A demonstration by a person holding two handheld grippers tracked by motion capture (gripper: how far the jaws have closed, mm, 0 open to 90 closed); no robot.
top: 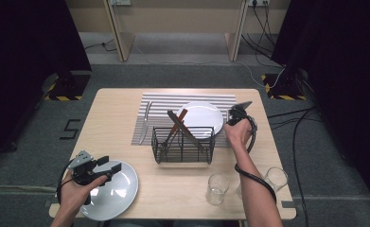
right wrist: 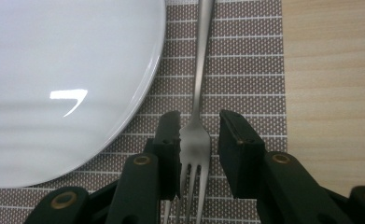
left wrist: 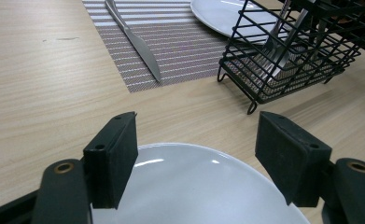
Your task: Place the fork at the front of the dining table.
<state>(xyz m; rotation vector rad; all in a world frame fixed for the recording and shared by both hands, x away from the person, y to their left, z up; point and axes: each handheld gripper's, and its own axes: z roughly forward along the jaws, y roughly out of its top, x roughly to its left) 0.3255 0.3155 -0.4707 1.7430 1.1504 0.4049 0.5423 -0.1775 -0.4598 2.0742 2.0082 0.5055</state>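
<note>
A silver fork [right wrist: 201,70] lies on the striped placemat [right wrist: 245,60], just right of a white plate [right wrist: 54,70]. My right gripper [right wrist: 199,126] is open, its jaws straddling the fork's head with a small gap on the right side. From above, the right gripper [top: 237,113] sits at the right rim of that plate [top: 204,116]. My left gripper [top: 109,163] is open over the far edge of a second white plate [top: 121,189] at the table's front left. In its own view, the left gripper [left wrist: 196,140] holds nothing above this plate [left wrist: 194,186].
A black wire basket [top: 182,146] with several utensils stands mid-table, in front of the placemat [top: 159,101]. A knife [top: 145,122] lies on the mat's left side. Two glasses [top: 217,188] [top: 276,178] stand at the front right. Bare wood lies left of the mat.
</note>
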